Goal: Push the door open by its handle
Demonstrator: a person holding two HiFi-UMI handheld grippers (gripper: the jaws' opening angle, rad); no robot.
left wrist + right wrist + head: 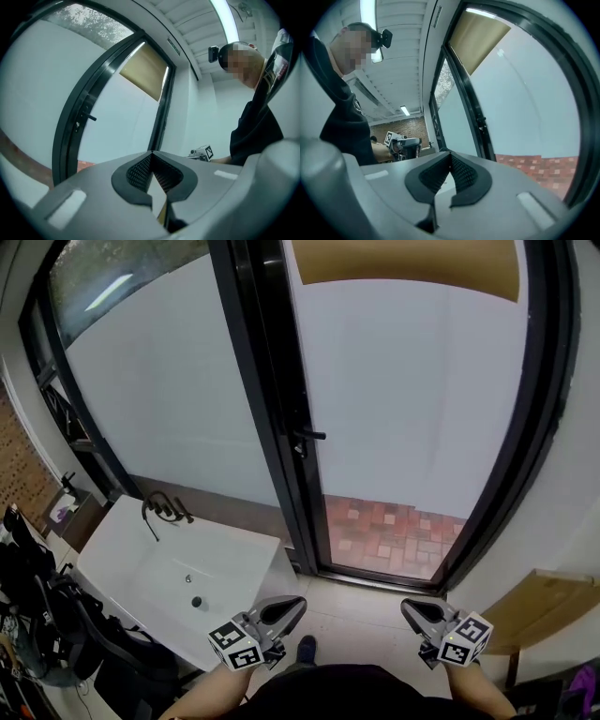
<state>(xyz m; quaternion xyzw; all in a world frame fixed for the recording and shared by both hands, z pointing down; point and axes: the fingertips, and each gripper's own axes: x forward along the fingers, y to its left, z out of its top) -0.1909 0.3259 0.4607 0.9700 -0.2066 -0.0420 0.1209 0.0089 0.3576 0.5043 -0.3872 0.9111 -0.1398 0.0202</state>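
A tall glass door (412, 409) in a black frame stands ahead, with a small black lever handle (307, 436) on its left edge. The handle also shows in the left gripper view, handle (86, 117), and in the right gripper view, handle (481, 121). My left gripper (298, 604) hangs low at the bottom left of centre, well short of the door, shut with nothing in it. My right gripper (407, 607) hangs at the same height to the right, also shut and empty. Both point toward the door's foot.
A white basin (178, 568) with a black tap (157, 510) stands left of the door. A fixed glass panel (159, 381) fills the wall beside the door. Red brick paving (389, 531) lies beyond the glass. Black bags and cables (37, 606) clutter the far left.
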